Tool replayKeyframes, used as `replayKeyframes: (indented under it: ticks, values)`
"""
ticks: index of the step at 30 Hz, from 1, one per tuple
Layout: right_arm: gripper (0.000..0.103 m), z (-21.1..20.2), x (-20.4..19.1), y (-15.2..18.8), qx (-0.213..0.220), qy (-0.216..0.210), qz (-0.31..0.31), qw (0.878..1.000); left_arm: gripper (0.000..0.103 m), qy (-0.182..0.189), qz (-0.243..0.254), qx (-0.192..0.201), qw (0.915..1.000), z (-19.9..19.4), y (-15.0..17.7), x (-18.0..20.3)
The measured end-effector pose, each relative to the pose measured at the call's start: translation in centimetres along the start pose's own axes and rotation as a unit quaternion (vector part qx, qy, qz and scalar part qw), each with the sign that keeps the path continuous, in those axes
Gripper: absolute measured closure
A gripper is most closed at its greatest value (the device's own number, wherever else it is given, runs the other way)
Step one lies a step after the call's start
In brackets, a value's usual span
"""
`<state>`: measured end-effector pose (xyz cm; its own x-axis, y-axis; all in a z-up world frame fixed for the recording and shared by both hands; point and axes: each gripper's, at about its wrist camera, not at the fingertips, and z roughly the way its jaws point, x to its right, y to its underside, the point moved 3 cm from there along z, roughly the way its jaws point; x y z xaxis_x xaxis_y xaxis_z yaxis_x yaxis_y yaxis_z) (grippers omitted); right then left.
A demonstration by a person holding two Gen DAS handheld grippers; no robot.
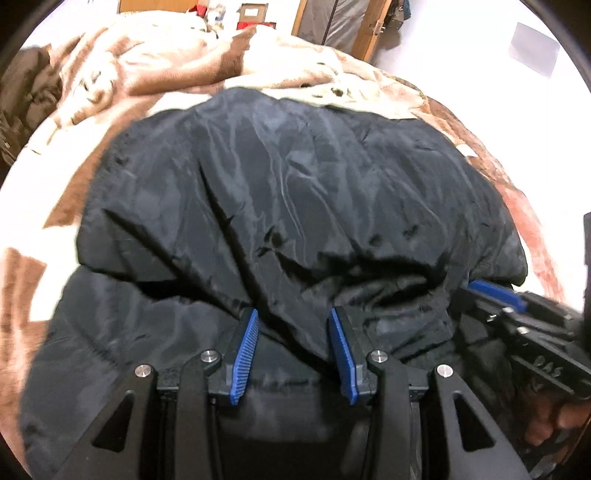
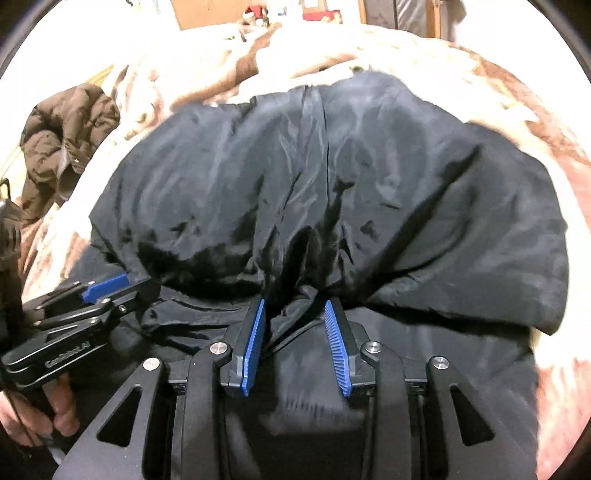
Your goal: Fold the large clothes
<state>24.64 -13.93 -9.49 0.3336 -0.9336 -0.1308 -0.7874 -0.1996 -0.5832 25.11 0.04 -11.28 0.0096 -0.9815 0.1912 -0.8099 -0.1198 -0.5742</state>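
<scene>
A large black padded jacket (image 1: 280,177) lies on a bed, its far part folded over toward me into a thick fold; it fills the right wrist view (image 2: 332,177) too. My left gripper (image 1: 293,314) is open, its blue pads either side of the fold's near edge, fabric between them. My right gripper (image 2: 295,304) is open too, with bunched jacket fabric and a cord between its pads. The right gripper also shows in the left wrist view (image 1: 495,291) at the jacket's right edge, and the left gripper shows in the right wrist view (image 2: 107,286) at the left.
A brown and cream fleece blanket (image 1: 155,62) covers the bed under the jacket. A brown puffer coat (image 2: 62,136) lies heaped at the bed's left side. Wooden doors and shelves (image 1: 369,26) stand beyond the bed.
</scene>
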Motion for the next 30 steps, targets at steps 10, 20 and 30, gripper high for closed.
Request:
replayKeyframes:
  ticks: [10, 20, 30]
  values:
    - [0.069, -8.7, -0.3, 4.2, 0.043, 0.009, -0.003, 0.999, 0.061, -0.011, 0.020, 0.039, 0.9990, -9.1, 4.3, 0.7]
    - [0.069, -13.4, -0.8, 10.1, 0.039, 0.023, -0.003, 0.999, 0.061, -0.021, 0.027, 0.038, 0.9987, -13.5, 9.5, 0.2]
    - [0.063, -16.2, -0.5, 13.9, 0.042, 0.042, 0.000, 0.998, 0.061, -0.030, 0.023, 0.036, 0.9986, -16.5, 12.8, -1.2]
